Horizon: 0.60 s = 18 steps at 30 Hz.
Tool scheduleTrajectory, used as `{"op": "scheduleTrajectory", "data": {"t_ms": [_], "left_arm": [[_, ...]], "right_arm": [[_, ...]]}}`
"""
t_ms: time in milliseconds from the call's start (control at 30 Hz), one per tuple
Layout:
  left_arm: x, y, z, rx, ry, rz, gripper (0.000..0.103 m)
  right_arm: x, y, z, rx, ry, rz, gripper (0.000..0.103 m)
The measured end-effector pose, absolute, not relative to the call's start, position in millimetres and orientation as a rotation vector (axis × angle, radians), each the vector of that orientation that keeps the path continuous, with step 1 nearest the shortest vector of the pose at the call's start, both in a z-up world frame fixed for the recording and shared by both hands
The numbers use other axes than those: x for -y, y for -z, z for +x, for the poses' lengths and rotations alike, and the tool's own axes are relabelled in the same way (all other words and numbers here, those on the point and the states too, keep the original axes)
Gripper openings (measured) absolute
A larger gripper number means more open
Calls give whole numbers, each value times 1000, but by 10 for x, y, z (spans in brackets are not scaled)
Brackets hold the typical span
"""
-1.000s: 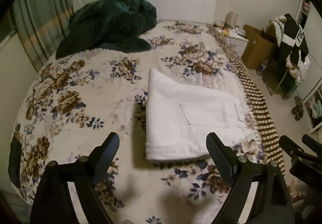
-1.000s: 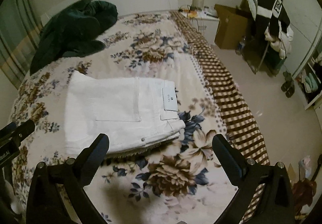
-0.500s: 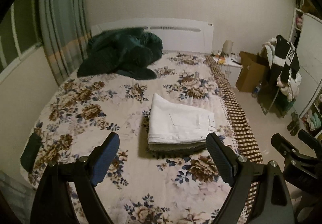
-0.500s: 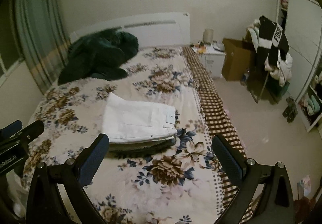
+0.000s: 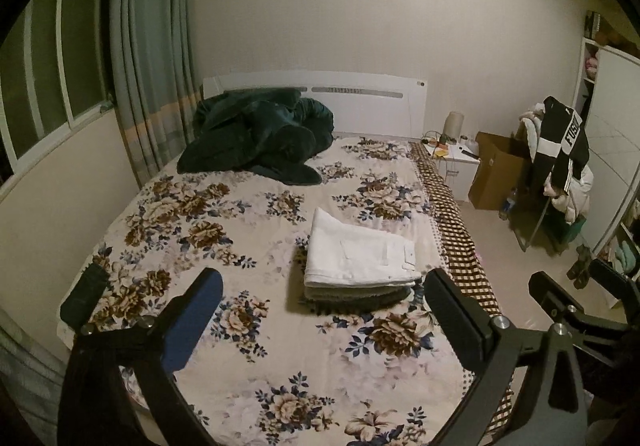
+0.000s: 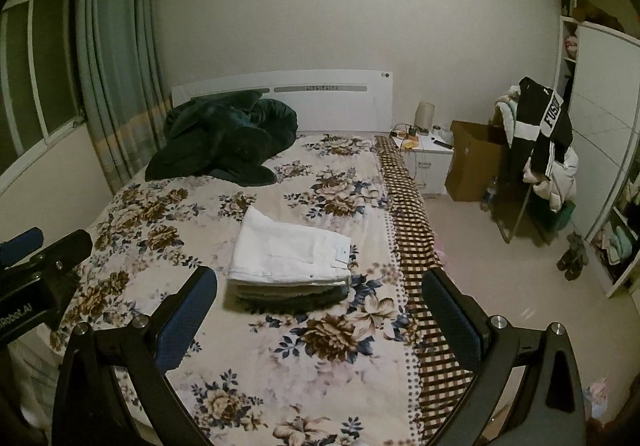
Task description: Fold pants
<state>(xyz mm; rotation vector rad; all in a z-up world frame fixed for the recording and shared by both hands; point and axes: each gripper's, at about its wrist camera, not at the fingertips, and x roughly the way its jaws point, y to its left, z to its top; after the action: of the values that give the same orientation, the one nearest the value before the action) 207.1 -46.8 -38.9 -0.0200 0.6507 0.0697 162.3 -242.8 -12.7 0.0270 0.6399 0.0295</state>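
Observation:
White folded pants lie on top of a small stack of folded clothes near the right side of the floral bed. My left gripper hangs well back from the stack, high over the bed's near end; its jaws are opening and nothing is between them. My right gripper is also far back and raised, its fingers spread wide and empty. The right gripper shows at the lower right edge of the left wrist view, and the left gripper at the left edge of the right wrist view.
A dark green blanket is heaped by the white headboard. A dark flat object lies at the bed's left edge. Right of the bed are a nightstand, a cardboard box, a clothes-laden rack and shelves.
Both grippers have pulled back and risen away from the folded pants, so the stack looks much smaller and the wall and window came into view. The left jaws stand slightly wider.

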Motion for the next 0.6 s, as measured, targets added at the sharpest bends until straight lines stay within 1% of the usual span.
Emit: {"op": "scheduleTrajectory", "data": {"t_ms": [167,600], "left_arm": [[444,359,1948,-632,-67,-17,103],[430,366,1793,-654,-57,-7,103]], "right_arm": [[2417,10,1475,-630,-13,26,103],[2458,-12,1462,-646,0,34,103]]}}
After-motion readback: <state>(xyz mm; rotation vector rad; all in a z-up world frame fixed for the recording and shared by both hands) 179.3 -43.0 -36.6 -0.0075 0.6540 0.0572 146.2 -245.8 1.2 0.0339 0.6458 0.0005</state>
